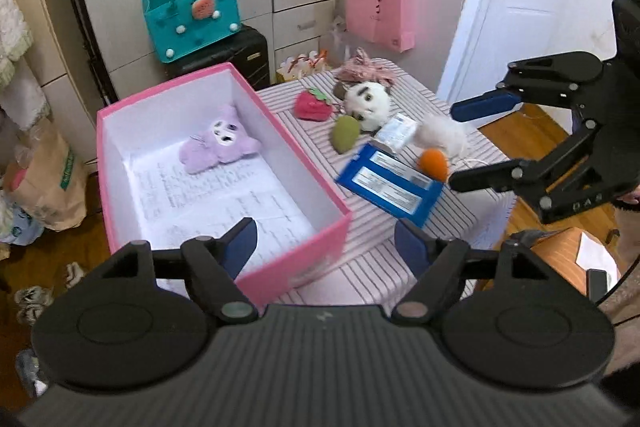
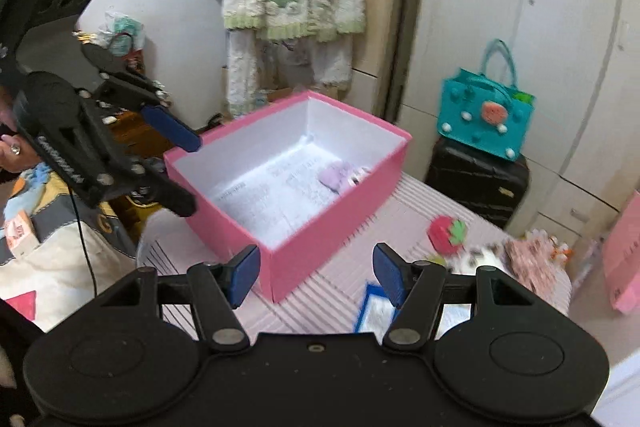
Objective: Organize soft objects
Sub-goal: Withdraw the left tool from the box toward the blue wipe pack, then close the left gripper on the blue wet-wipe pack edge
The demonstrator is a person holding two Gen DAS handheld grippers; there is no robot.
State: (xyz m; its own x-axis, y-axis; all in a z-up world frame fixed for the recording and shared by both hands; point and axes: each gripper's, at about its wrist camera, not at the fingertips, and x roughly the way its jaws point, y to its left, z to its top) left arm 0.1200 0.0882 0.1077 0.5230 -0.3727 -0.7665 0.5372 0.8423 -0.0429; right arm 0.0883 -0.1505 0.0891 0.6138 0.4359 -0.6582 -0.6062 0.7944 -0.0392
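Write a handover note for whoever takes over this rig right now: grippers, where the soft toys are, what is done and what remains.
Left gripper: open, empty, above the near end of the pink box.
Right gripper: open, empty, over the striped table.
Done: purple plush lies inside the box.
Left on the table: red strawberry plush, panda plush, green plush, orange plush, white fluffy toy.
Also there, not soft: blue packet and a small carton; probably leave them out.
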